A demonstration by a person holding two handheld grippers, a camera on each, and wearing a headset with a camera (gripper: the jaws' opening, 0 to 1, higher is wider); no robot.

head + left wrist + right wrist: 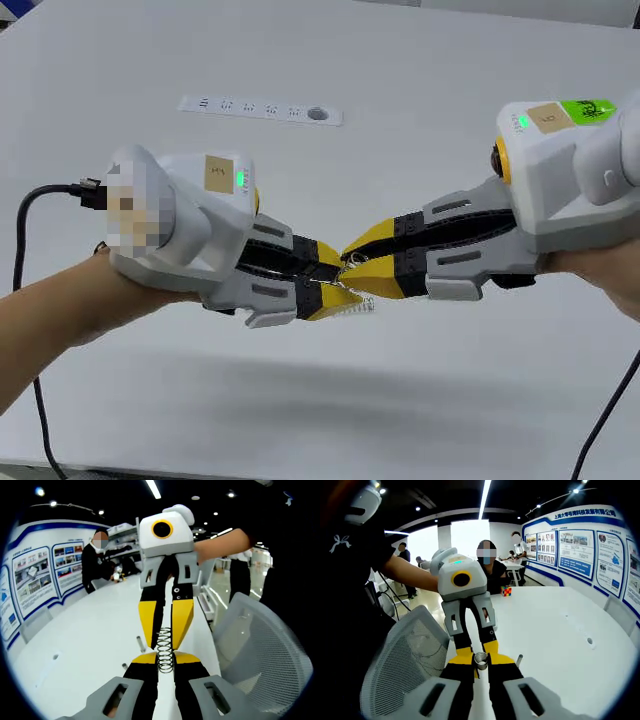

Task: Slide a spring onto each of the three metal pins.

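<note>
A small steel spring (165, 652) hangs in the air between the two grippers, which meet tip to tip above the white table (400, 130). My left gripper (166, 659) is shut on its near end. My right gripper (163, 642) comes in from the opposite side, its yellow tips closed on the far end. In the right gripper view the spring (480, 660) is seen end-on as a ring between my right gripper (480, 665) jaws. Short metal pins (138, 642) (124, 666) stand on the table nearby, one pin (519, 660) beside the jaws. Another spring (358, 307) lies under the tips.
A white strip with holes (260, 108) lies far back on the table. Black cables run at the left (22, 230) and right (605, 420) edges. A grey mesh chair (265, 650) stands by the table edge. People stand in the background beyond a coloured cube (506, 590).
</note>
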